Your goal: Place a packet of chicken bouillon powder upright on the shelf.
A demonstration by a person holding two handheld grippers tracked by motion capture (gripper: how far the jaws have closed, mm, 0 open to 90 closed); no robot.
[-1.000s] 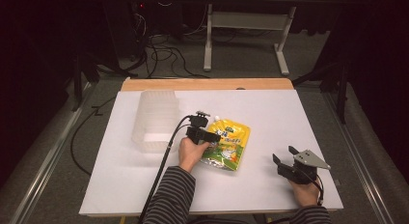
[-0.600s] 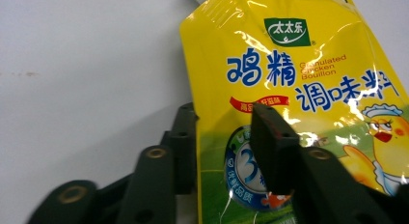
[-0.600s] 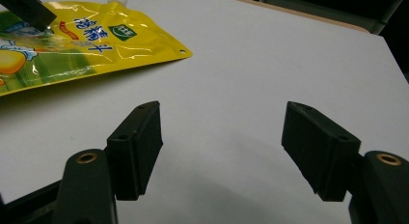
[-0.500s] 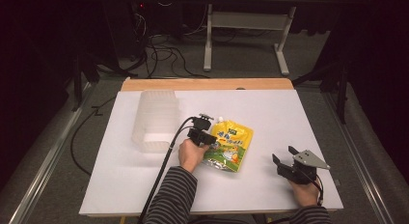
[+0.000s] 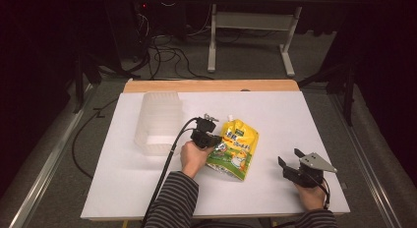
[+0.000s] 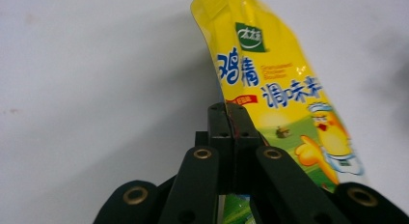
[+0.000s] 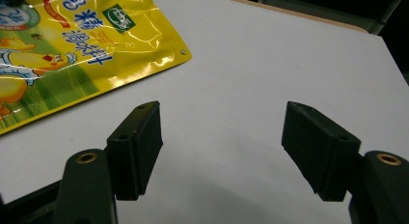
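The left gripper [image 6: 226,119] has just been closing and now pinches the edge of the yellow pouch [image 5: 235,147], which sits mid-table, seemingly starting to lift; the right gripper [image 7: 222,151] rests with jaws apart near the table's [image 5: 295,115] front right corner; the step looks like picking up the pouch, so next comes carrying it left to the clear plastic bin [image 5: 158,121], apparently empty.
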